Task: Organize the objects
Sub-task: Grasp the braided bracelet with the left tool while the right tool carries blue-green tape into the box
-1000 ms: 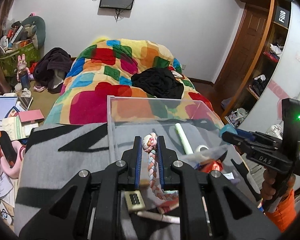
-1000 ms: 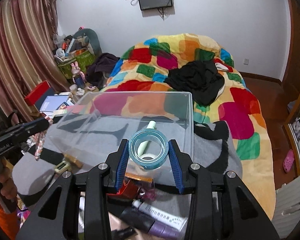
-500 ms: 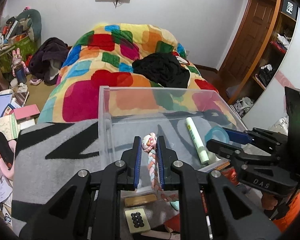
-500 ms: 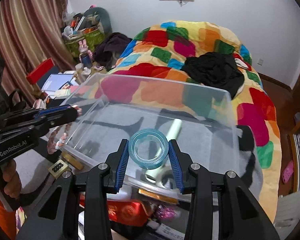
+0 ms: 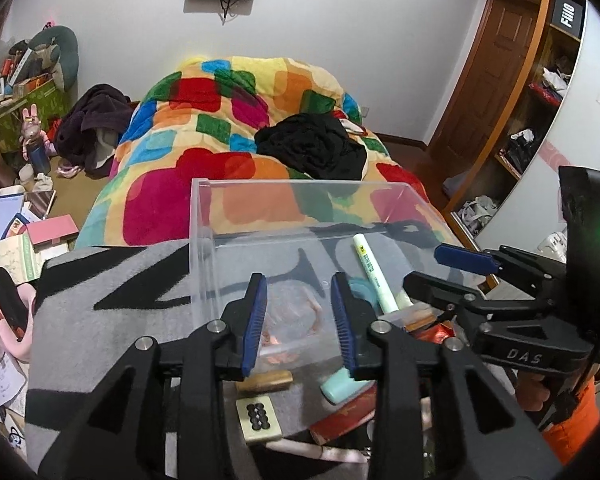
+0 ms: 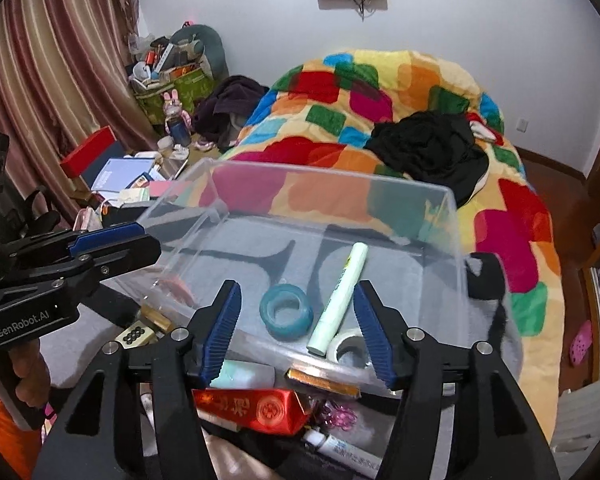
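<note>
A clear plastic box [image 5: 284,188] [image 6: 340,178] stands on a grey and black blanket. My left gripper [image 5: 299,284] hangs over its near left corner, jaws opening, with nothing between the pads. The pink braided rope [image 5: 300,320] lies blurred on the box floor below it. My right gripper [image 6: 298,286] hovers over the near wall, jaws opening and empty. The teal tape roll [image 6: 286,310] rests inside the box beneath it, beside a pale green tube [image 6: 340,300] and a white tape roll [image 6: 350,350]. Each view also shows the other gripper: right [image 5: 452,268], left [image 6: 140,240].
Loose items lie in front of the box: a red packet [image 6: 256,404], a combination lock [image 5: 258,414], a mint tube [image 5: 338,384], a gold bar [image 5: 264,380]. A colourful duvet [image 5: 236,128] with a black garment [image 5: 312,148] lies behind. Clutter covers the floor at left.
Both grippers have opened. The braided rope has dropped from the left gripper into the box, and the teal tape roll has dropped from the right gripper onto the box floor.
</note>
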### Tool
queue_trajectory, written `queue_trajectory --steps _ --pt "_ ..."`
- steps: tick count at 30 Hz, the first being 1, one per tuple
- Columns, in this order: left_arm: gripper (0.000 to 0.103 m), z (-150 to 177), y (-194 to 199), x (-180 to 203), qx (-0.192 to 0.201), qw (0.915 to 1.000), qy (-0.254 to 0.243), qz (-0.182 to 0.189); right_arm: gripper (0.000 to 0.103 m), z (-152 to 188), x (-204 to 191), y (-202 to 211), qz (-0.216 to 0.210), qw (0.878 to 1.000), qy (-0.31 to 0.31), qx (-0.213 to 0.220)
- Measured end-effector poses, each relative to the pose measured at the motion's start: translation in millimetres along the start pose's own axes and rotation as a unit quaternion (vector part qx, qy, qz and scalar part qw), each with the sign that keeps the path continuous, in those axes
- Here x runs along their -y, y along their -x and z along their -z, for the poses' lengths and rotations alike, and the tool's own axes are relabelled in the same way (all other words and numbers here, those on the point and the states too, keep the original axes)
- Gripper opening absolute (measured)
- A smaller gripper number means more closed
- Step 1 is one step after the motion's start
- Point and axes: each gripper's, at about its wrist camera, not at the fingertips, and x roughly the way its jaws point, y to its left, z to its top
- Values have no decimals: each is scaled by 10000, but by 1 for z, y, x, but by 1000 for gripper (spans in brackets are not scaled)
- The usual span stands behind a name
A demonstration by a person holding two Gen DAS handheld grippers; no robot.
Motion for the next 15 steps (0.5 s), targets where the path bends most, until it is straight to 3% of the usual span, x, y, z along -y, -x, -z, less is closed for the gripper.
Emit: queue_trajectory --steps 6,9,15 --pt "53 7 20 7 179 9998 -120 -48 66 7 -2 31 26 9995 -49 303" --pt "56 16 28 8 199 9997 -165 -40 72 16 -2 42 52 9992 -96 385" --pt "58 47 35 10 3 9998 -179 17 72 51 -4 54 -13 9990 -334 283"
